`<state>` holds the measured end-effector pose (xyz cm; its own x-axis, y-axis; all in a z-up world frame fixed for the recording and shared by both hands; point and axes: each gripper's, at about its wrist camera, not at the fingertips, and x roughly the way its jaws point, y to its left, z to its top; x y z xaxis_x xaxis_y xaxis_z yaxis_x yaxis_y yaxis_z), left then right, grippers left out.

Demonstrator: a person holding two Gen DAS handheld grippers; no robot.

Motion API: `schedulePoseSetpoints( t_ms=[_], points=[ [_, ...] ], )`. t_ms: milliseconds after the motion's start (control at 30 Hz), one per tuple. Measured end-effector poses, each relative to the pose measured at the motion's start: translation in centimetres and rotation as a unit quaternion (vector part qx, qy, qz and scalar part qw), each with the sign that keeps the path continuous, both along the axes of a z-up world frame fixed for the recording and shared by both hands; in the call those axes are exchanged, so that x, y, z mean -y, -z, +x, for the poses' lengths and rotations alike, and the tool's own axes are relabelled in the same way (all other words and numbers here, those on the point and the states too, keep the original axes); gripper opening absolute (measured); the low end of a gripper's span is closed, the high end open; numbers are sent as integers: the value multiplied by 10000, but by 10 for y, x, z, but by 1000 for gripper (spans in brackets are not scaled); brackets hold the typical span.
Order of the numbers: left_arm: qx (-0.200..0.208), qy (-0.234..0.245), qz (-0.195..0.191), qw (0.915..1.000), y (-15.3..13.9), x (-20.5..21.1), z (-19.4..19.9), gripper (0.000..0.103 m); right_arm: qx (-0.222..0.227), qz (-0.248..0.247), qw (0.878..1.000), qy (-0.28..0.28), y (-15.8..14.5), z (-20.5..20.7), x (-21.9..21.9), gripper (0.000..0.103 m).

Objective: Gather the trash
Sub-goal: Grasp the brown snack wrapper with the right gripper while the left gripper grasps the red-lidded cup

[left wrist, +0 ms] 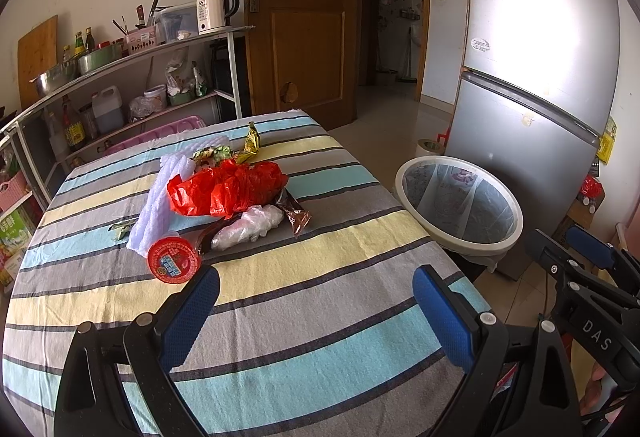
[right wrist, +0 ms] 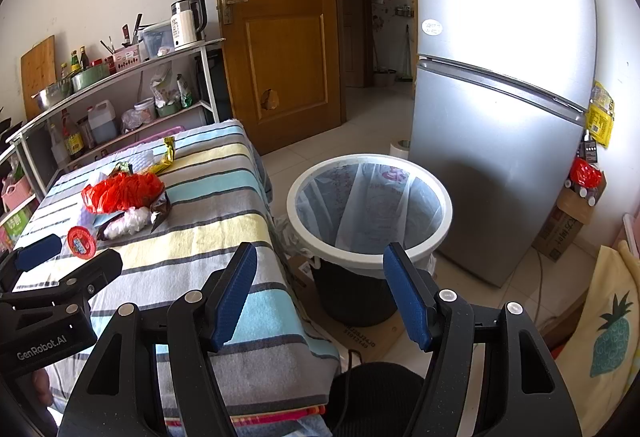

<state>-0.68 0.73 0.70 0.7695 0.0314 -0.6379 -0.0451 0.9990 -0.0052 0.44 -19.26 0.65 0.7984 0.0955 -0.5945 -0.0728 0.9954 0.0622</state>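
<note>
A pile of trash lies on the striped tablecloth (left wrist: 320, 309): a red plastic bag (left wrist: 228, 189), white foam wrap (left wrist: 160, 205), a clear crumpled bag (left wrist: 248, 227), a brown wrapper (left wrist: 296, 217), a gold wrapper (left wrist: 252, 141) and a round red lid (left wrist: 174, 263). My left gripper (left wrist: 316, 297) is open and empty, just short of the red lid. A lined bin with a white rim (right wrist: 370, 213) stands on the floor right of the table. My right gripper (right wrist: 320, 277) is open and empty, between the table's edge and the bin. The pile also shows in the right wrist view (right wrist: 124, 193).
A silver fridge (right wrist: 500, 117) stands behind the bin. A metal shelf (left wrist: 132, 53) with pots, bottles and a kettle (left wrist: 216, 7) runs along the left wall. A wooden door (left wrist: 304, 17) is at the back. A cardboard box (right wrist: 564, 229) sits right of the fridge.
</note>
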Motion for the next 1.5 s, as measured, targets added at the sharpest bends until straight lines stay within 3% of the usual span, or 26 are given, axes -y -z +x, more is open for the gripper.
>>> schedulePoseSetpoints(
  t_ms=[400,667,933,1067,1167,1300,1367,1500],
  points=[
    [-98,-33,46,9999,3,-8,-1,98,-9,6,10000,-89,1,1,-4,66],
    [-91,-627,-148,9979,7,-64,-18,98,-71,79,9980,-621,6,10,-30,66],
    [-330,-1035,-677,9918,16,-131,-25,98,-214,97,9898,-1407,14,27,-82,66],
    [-418,-1225,-750,9887,22,-154,-26,98,-380,24,9842,-1728,20,40,-106,66],
    [-603,-1248,-706,9878,30,-162,-20,99,-432,-27,9804,-1921,24,51,-122,66],
    [-638,-1116,-1237,9840,34,-174,-12,99,-564,-183,9768,-2059,29,67,-137,66],
    [-625,-1264,-1258,9820,34,-178,-7,98,-647,-171,9735,-2187,29,74,-142,66],
    [-638,-1102,-1239,9841,31,-175,10,97,-691,-139,9704,-2310,29,87,-150,63]
  ],
)
